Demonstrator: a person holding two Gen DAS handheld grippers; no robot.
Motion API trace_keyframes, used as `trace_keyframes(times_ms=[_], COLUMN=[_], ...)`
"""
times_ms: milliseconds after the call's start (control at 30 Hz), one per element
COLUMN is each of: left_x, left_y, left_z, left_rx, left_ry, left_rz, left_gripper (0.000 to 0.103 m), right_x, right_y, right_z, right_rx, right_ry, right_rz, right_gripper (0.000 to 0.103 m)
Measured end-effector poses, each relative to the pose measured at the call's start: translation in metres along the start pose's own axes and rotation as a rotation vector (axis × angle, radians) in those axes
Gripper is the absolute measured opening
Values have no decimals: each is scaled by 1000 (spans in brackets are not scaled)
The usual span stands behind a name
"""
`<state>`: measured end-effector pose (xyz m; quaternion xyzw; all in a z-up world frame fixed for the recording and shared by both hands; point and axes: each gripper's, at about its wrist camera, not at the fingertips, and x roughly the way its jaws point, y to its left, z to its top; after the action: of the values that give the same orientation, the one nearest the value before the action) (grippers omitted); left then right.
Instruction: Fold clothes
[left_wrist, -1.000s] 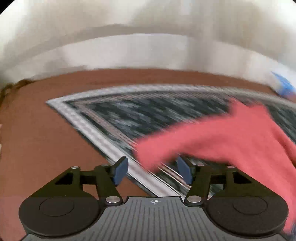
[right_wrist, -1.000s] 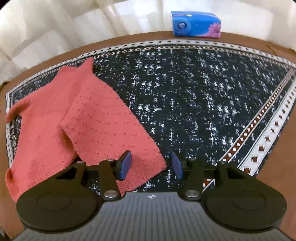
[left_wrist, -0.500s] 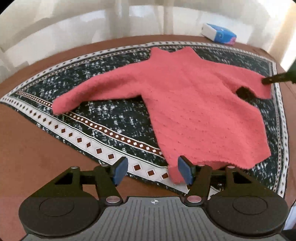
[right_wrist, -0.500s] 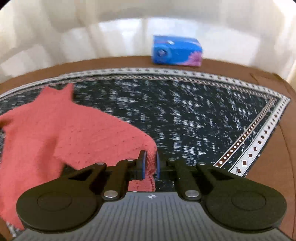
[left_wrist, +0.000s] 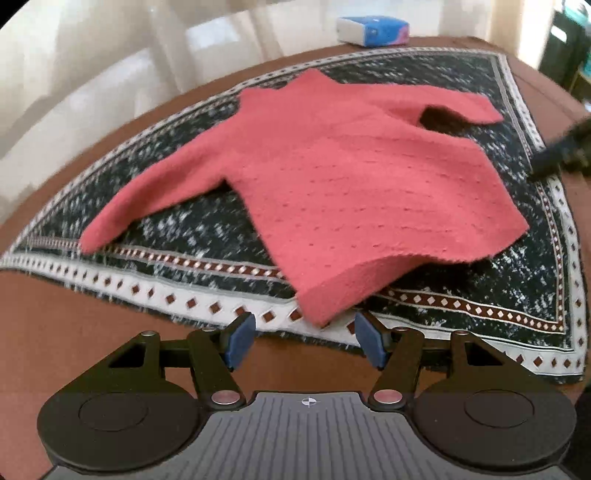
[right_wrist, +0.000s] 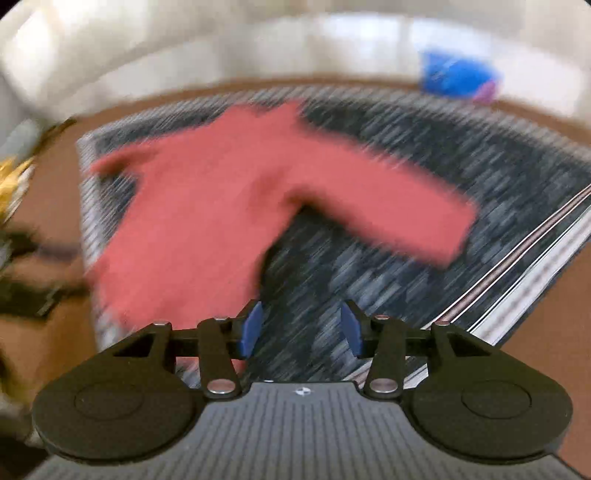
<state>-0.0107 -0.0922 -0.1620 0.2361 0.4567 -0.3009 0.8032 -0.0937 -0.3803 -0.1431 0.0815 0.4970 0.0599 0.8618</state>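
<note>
- A coral-red knitted sweater (left_wrist: 351, 177) is lying spread out, both sleeves stretched sideways, on a black-and-white speckled cloth (left_wrist: 192, 225) with a diamond-patterned border; the cloth is covering a brown tabletop (left_wrist: 74, 332).
- In the left wrist view, the left tool (left_wrist: 303, 341) is standing wide open, gripping nothing. The sweater's lower hem corner is sitting raised off the cloth, just ahead of the gap between the two blue pads (left_wrist: 240, 341), nearer the right-hand one.
- A dark tool-like shape is showing at that view's right edge, beside the cloth border; too blurred to identify.
- In the right wrist view, heavily motion-blurred, the right tool (right_wrist: 301, 328) is also gaping open and holding nothing. The sweater (right_wrist: 207, 221) is lying ahead and to the left, its hem near the left pad; whether they are touching cannot be told.
- A blue and white packet (left_wrist: 373, 29) is sitting on the tabletop's far edge, beyond the cloth, well apart from the sweater. Its printing is too small to read.
- Pale curtains (left_wrist: 92, 55) are hanging behind the tabletop.
</note>
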Motion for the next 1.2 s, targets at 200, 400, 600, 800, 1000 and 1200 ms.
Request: trace_keyframes(times_ms=[200,400,600,800,1000,1200], left_x=[11,17,-13,-51,-72,-27], left_y=[-10,-12,-1,16,30,16], left_z=[10,16,25,42,47,13], left_rx=[59,51,-69,-171,-235,-216], left_ry=[-19,-18,-100,-155,-145,17], left_rz=[30,21,23,-13,-71,-1], left_gripper=[74,32,12,6,6,32], right_x=[11,26,19,-33,-57,-37], right_y=[36,57,40,10,-4,-11], right_z=[-34,-32,-9,20,35,17], right_rx=[-49,-216,-128,135,254,235], right_ry=[72,45,11,-77,-104,-45], right_rz=[41,-20,6,198,341,233], right_gripper=[52,52,7,6,6,6])
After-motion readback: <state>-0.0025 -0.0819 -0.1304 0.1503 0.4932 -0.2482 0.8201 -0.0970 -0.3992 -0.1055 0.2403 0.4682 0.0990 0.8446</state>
